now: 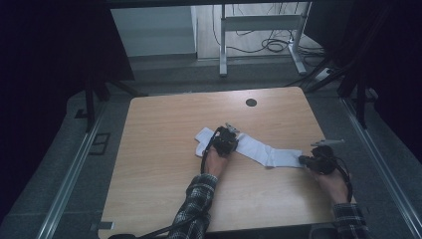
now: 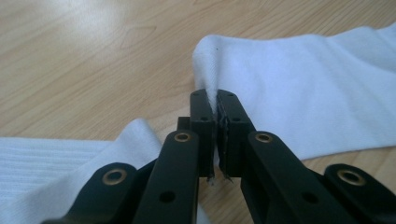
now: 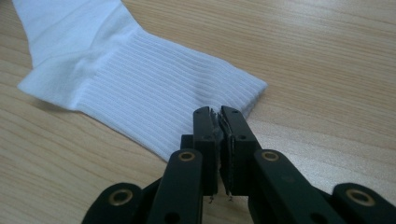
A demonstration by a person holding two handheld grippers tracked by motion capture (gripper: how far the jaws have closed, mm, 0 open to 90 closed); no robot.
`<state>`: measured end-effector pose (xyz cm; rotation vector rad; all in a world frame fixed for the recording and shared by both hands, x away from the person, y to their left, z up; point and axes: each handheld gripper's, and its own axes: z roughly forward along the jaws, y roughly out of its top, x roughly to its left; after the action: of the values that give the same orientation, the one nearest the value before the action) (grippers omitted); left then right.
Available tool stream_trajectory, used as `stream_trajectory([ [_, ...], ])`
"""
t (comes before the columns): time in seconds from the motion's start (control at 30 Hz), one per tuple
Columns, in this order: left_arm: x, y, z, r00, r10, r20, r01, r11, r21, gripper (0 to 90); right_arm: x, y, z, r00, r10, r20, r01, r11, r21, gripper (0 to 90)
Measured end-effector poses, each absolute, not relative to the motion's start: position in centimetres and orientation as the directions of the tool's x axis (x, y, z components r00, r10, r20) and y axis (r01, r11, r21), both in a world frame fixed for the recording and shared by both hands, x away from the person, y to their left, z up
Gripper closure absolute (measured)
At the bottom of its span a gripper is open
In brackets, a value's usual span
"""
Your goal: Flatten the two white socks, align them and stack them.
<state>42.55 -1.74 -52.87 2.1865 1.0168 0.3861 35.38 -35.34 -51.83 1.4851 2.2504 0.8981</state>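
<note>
A white sock (image 1: 259,149) is laid flat across the middle of the wooden table (image 1: 164,164). A fold near its toe end is pinched between the closed jaws of the left gripper (image 2: 217,105), and the ribbed cuff edge is clamped by the right gripper (image 3: 218,116). Both ends are probably held so that the sock can be lifted or folded without slipping.

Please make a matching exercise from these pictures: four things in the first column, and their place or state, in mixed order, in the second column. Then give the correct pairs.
Things:
1. left tongs
2. right tongs
3. white sock
4. round dark hole

Place or state:
A. lying stretched out across the wooden table
B. shut on the ribbed cuff end of the sock
C. near the far edge of the table
D. shut on a raised fold of smooth sock fabric

Pairs: 1-D, 2-B, 3-A, 4-C
</note>
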Motion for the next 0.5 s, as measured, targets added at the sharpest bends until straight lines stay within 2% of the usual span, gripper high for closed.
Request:
stream_trajectory([
  [0.5,39.3,0.6,-49.0,0.674,0.738,-0.003,0.487,-0.442,0.753,86.2,34.5,-35.1,-49.9,-0.433,0.896,0.098,0.661,0.242,0.710,86.5],
])
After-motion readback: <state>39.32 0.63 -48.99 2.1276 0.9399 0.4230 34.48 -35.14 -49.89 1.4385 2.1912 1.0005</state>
